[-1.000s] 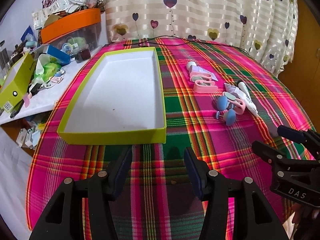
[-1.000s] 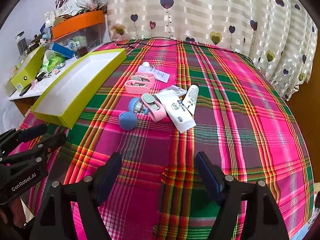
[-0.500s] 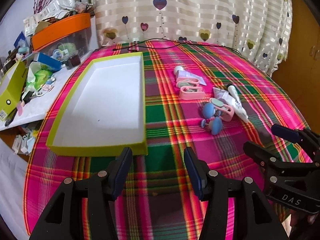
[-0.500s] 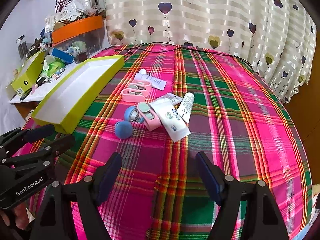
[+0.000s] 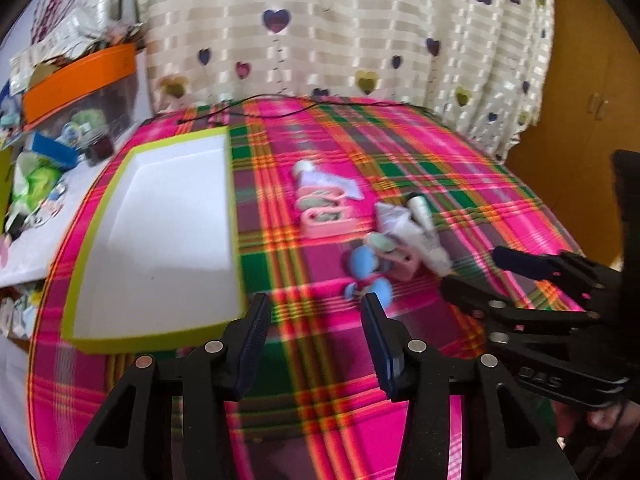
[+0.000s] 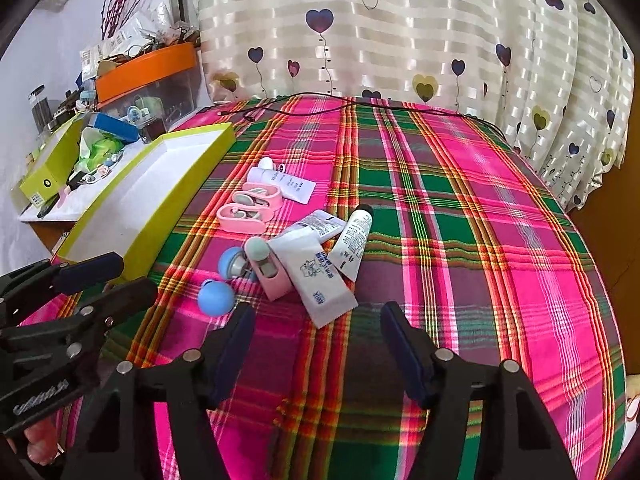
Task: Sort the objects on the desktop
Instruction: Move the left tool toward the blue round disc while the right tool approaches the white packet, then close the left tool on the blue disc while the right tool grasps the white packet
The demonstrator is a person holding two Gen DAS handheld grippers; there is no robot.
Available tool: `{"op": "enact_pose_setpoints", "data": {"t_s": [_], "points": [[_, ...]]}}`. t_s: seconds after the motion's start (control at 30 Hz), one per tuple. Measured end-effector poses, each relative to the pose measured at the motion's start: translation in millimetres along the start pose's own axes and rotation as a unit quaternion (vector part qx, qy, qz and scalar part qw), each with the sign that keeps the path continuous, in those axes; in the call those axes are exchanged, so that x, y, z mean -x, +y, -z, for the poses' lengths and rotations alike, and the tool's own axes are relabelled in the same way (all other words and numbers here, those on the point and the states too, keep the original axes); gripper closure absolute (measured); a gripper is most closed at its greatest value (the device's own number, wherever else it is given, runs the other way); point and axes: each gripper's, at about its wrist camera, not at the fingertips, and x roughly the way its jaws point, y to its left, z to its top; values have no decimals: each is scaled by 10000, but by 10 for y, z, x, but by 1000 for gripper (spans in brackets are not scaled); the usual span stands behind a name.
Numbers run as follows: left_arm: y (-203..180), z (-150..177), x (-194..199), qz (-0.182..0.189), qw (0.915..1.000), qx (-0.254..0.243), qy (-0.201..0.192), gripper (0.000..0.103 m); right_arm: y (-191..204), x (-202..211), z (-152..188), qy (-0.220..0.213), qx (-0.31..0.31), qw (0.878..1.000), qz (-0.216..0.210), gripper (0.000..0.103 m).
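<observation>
Both tongs have come closer to the cluster of small things on the plaid table (image 6: 460, 208).
Left tongs (image 5: 316, 320) and right tongs (image 6: 316, 322) gape wide, empty; tubes (image 6: 320, 276), pink cases (image 6: 244, 210) and what look like blue balls (image 6: 216, 297) lie right of the empty green-rimmed box (image 5: 230, 184).

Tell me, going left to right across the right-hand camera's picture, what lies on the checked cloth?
Yellow-green box → blue ball → pink case → big white tube → small white tube with a black cap.
</observation>
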Motion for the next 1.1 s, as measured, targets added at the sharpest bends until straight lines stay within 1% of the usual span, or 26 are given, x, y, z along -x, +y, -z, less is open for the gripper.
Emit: {"op": "enact_pose_setpoints", "data": {"t_s": [0.07,0.17,0.27,0.4,0.7,0.8,0.87,0.93,1.07,1.1], "points": [[-60,-15,-13,143,9999,-70,-30,54,-19,-40,-10,33,16,10000,-38,41],[-104,-22,-79,291,9995,-83,40,54,-41,-99,-12,92,34,9999,-97,45],[-121,-15,-184,335,9993,-76,171,54,-61,-147,-10,134,47,9998,-145,48],[-124,0,-287,415,9986,-58,317,54,-90,-205,-10,172,58,9996,-225,48],[-154,6,-409,499,9977,-62,456,55,-93,-297,-44,258,161,9987,-417,53],[-166,0,-448,502,9975,-75,485,58,-94,-329,-59,299,199,9984,-442,57],[-174,-4,-474,505,9974,-84,505,63,-103,-355,-68,330,208,9982,-450,66],[-183,-8,-500,507,9973,-93,524,66,-117,-375,-76,346,201,9982,-455,68],[-199,-17,-550,511,9971,-110,562,70,-136,-386,-88,348,173,9980,-495,69],[-204,-17,-551,507,9971,-117,556,70,-136,-386,-88,347,178,9980,-495,71]]}}
